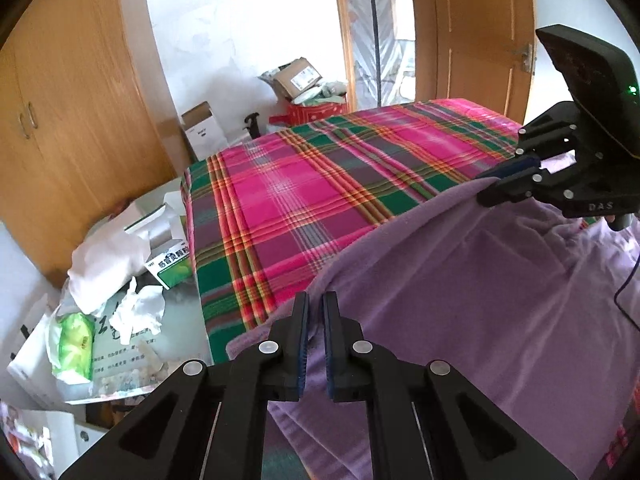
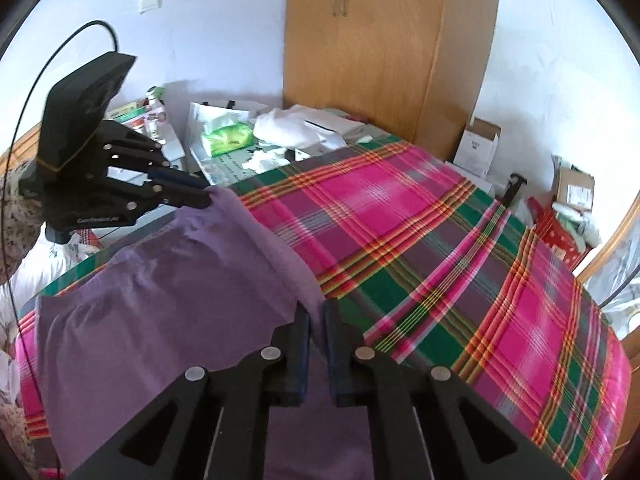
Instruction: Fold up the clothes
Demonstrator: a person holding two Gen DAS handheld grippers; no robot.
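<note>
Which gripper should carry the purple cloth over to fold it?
Neither alone: left gripper and right gripper each pinch a corner of the purple cloth, so probably both together.

The left gripper (image 1: 316, 312) pinches one edge of a purple garment (image 1: 460, 280) lifted above a pink and green plaid bedspread (image 1: 300, 184), while the right gripper (image 1: 490, 188) clamps another edge beside a wooden door (image 1: 480, 28)
</note>
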